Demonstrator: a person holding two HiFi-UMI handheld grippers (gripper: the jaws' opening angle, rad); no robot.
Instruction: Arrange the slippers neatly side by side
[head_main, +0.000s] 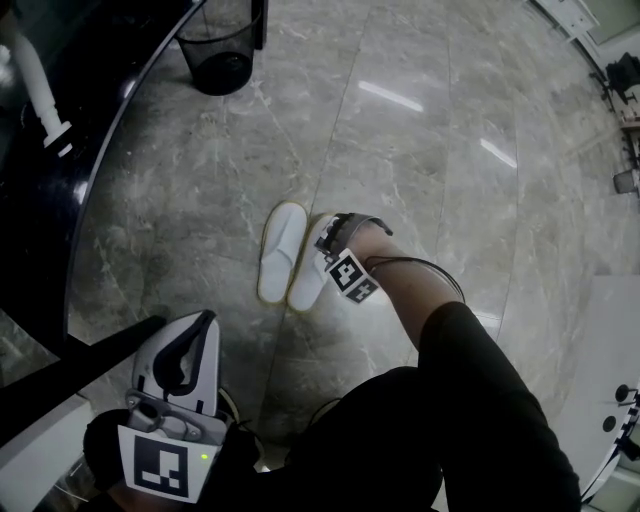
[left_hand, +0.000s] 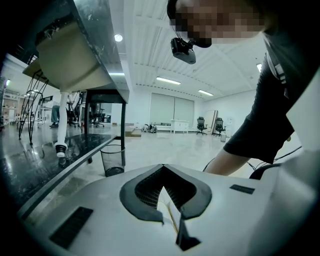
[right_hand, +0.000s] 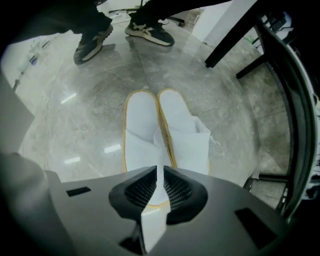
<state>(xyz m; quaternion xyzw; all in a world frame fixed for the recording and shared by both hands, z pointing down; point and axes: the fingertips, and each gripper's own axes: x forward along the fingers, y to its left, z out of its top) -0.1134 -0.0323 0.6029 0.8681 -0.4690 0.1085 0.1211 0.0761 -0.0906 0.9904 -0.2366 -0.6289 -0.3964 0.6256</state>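
Two white slippers with yellow trim lie side by side on the grey marble floor, toes the same way. In the head view they are the left slipper (head_main: 277, 250) and the right slipper (head_main: 308, 283). My right gripper (head_main: 327, 243) is down at the right slipper, shut on its white upper band. In the right gripper view that band runs from the slipper (right_hand: 141, 125) up between the dark pads (right_hand: 175, 187) of the gripper (right_hand: 159, 172); the other slipper (right_hand: 182, 127) touches it. My left gripper (head_main: 186, 345) is held near my body, shut (left_hand: 162, 172), away from the slippers.
A black wire bin (head_main: 218, 55) (left_hand: 113, 160) stands on the floor beyond the slippers, beside a dark curved table edge (head_main: 85, 190). A thin cable (head_main: 425, 265) loops from the right gripper. The person's shoes (right_hand: 92, 42) stand just past the slippers. White furniture (head_main: 612, 380) is at the right.
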